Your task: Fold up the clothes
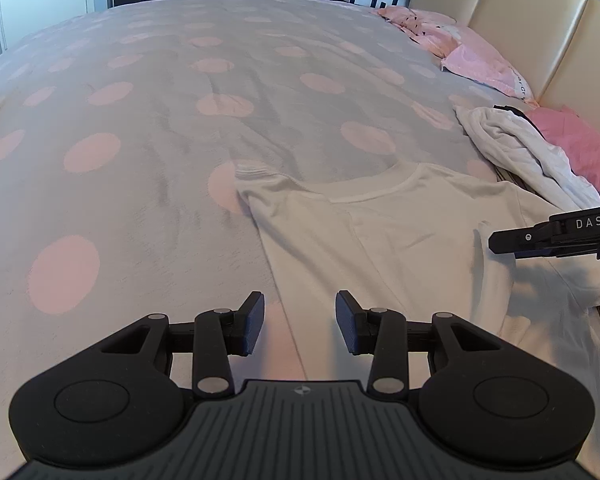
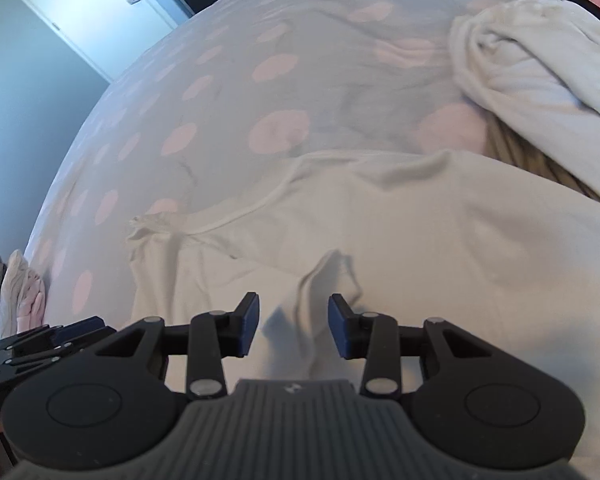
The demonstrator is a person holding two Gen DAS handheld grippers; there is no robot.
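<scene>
Right wrist view, right tongs point(image 2: 294, 326) part-open, empty, over shirt point(image 2: 440, 248)

Each handheld gripper was matte black plastic. The left gripper point(image 1: 300, 322) had two rounded side housings, each with a raised disc on top, flanking a grey ribbed centre plate stamped with a small round emblem. Flat linkage arms were pinned with silver rivets and ended in dark blue, finely textured pads point(image 1: 350, 328). The right gripper point(image 2: 294, 326) matched it in build; seen from the side, its black body carried white letters "DAS" and a small screw.
</scene>
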